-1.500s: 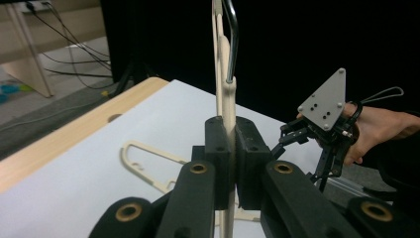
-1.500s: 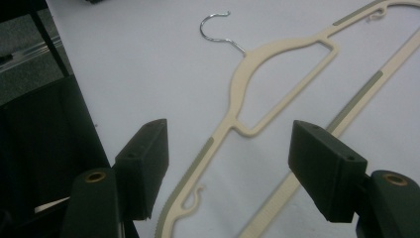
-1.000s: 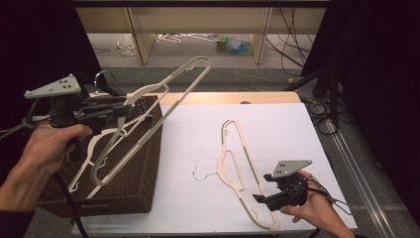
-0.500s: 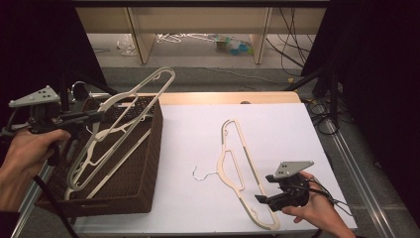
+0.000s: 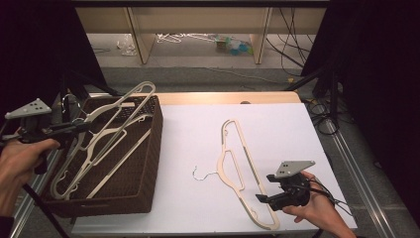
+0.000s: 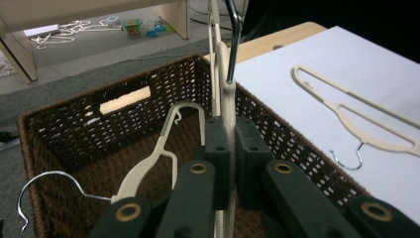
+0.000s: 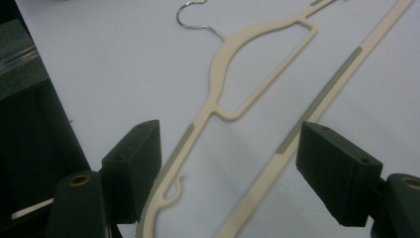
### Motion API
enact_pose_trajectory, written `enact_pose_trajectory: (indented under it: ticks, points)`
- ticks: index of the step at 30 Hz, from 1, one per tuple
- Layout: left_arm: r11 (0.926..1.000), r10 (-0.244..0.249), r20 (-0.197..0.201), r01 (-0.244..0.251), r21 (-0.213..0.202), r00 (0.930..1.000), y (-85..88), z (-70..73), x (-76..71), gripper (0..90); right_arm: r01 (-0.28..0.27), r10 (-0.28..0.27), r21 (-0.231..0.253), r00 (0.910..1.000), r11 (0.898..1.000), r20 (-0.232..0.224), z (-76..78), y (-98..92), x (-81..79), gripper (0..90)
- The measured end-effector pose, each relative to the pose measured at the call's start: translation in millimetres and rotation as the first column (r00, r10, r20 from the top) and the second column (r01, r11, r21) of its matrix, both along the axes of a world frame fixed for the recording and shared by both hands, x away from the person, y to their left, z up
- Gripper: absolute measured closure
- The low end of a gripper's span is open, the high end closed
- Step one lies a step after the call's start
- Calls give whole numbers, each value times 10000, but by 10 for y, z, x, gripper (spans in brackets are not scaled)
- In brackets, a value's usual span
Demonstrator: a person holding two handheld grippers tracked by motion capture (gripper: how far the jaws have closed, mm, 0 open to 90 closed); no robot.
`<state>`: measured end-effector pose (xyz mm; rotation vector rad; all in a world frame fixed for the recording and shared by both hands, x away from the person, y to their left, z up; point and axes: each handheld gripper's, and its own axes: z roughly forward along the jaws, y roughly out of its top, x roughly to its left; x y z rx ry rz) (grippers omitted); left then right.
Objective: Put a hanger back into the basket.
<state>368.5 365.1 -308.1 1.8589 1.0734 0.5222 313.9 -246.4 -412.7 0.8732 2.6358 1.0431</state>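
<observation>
Wicker basket point(image 5: 148, 163) rim under left claw point(image 6: 229, 144) pinching hanger point(image 5: 106, 131); right claw point(image 7: 228, 168) spread.

Left tool point(image 5: 74, 127) clamps cream hanger point(image 5: 106, 129) over wicker basket point(image 5: 148, 163); second hanger point(image 5: 246, 171) flat on tabletop point(image 5: 277, 124).

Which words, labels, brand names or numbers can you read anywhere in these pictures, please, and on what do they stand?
None can be read.
The cream hanger on the white table, the held hanger in the left gripper and the wicker basket bear no print.
The right gripper has plain black pads.
The coloured packets on the far floor may carry labels, but they are too small and blurred to read.
</observation>
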Motion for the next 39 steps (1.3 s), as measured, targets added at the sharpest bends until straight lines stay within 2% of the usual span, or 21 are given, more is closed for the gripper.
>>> enact_pose_trajectory:
  ticks: [2,5,8,9,12,13,14,16,18,19,21,26,28,29,31,35,36,37,38,39]
  points:
    - [9999,112,-174,-111,38,9998,20,-49,12,856,97,-98,69,9999,9999,141,-13,2,6,265]
    - [9997,171,-417,-163,203,9990,22,-110,35,856,23,-23,-34,10000,10000,-56,-11,0,1,265]
    - [9992,156,-594,-134,374,9981,0,-156,73,856,35,-35,-10,10000,10000,-48,-15,7,2,265]
    - [9993,229,-709,-207,312,9972,-21,-176,90,856,28,-28,-5,10000,10000,-72,-13,7,-1,265]
    - [9988,104,-1004,-54,495,9949,-47,-228,133,856,74,-75,53,9999,10000,73,-19,5,4,265]
    - [9994,120,-978,-87,347,9951,-69,-249,144,856,7,-7,-24,10000,10000,-18,-8,-5,5,265]
    - [9984,-23,-1067,84,561,9943,-71,-259,155,856,32,-32,-6,10000,10000,-18,-10,-5,3,265]
    - [9988,32,-1003,16,482,9950,-102,-295,174,855,54,-54,-25,10000,10000,-30,-15,-5,6,265]
    - [9977,-63,-1170,142,667,9931,-85,-320,192,855,19,-20,-48,10000,10000,-54,-16,-7,5,265]
    - [9985,37,-1169,27,549,9931,-91,-352,202,855,8,-8,-32,10000,10000,-40,-19,-6,2,265]
    - [9983,-13,-1312,90,583,9914,-82,-398,216,855,8,-9,-6,9999,10000,-147,-14,-7,2,265]
    - [9978,49,-1737,66,656,9848,-96,-575,275,855,60,-60,6,10000,10000,-5,-44,-1,6,265]
    - [9971,19,-1952,130,750,9808,-114,-645,295,855,69,-69,4,10000,10000,-4,-42,-1,8,265]
    - [9942,-133,-2071,351,1017,9782,-107,-666,307,854,57,-57,14,10000,10000,0,-43,0,7,265]
    - [9985,-20,-2060,131,525,9785,-154,-718,315,853,65,-65,37,10000,10000,-2,-48,0,9,265]
    - [9977,114,-1934,18,681,9810,-147,-732,326,852,-19,19,-40,9999,10000,-121,-59,2,13,265]
    - [9969,145,-1950,9,788,9807,-125,-732,333,851,-11,10,-44,9999,10000,-139,-59,4,12,265]
    - [9944,213,-2060,7,1061,9783,-93,-727,341,846,34,-34,13,10000,10000,-85,-67,10,10,265]
    - [9928,481,-2022,-245,1176,9782,-78,-738,351,836,33,-33,12,9999,10000,-121,-62,9,8,265]
    - [9930,499,-2061,-265,1149,9773,-67,-748,358,832,24,-24,12,10000,10000,-88,-60,9,8,265]
